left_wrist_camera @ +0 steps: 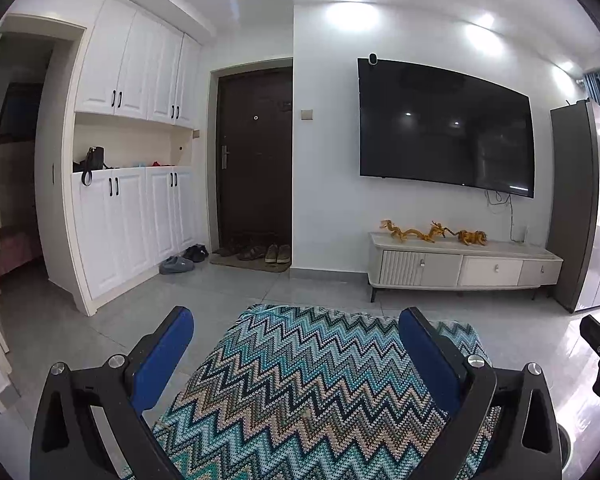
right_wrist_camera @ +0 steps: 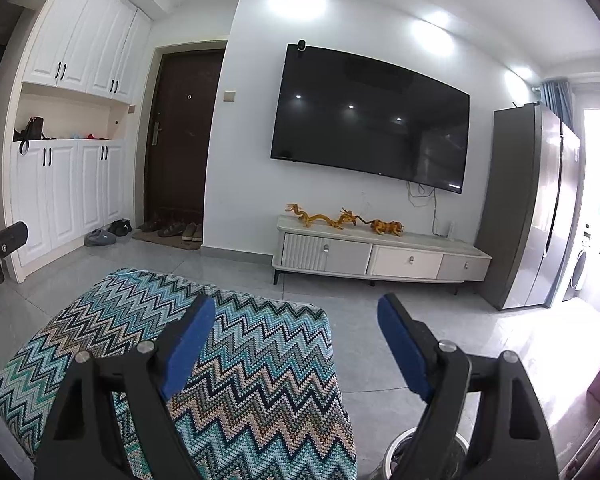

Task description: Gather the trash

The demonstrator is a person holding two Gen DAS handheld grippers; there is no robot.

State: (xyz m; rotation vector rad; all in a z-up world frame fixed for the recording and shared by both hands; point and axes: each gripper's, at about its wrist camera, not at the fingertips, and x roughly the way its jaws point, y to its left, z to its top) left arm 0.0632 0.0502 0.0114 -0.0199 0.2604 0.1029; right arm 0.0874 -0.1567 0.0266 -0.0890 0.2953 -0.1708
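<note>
A zigzag cloth [left_wrist_camera: 300,392] is close by. A big TV [left_wrist_camera: 444,128] hangs above a low cabinet [left_wrist_camera: 460,266]. Shoes [left_wrist_camera: 256,253] sit by the door [left_wrist_camera: 256,156].

Round metal-rimmed bin [right_wrist_camera: 392,451], upright on grey floor, bottom right of frame, mostly hidden, contents unclear

**Both grippers held level, jaws spread**

Left gripper [left_wrist_camera: 296,344]: seen from its own wrist camera, the two black arms diverge forward, and the blue-padded fingers [left_wrist_camera: 162,354] stand wide apart with nothing between them. Right gripper [right_wrist_camera: 296,338]: same posture, blue pads [right_wrist_camera: 188,344] parted and gripping nothing. Each gripper's black body also appears at the edge of the other's view, so the two are held side by side, apart, both pointing the same way.
</note>
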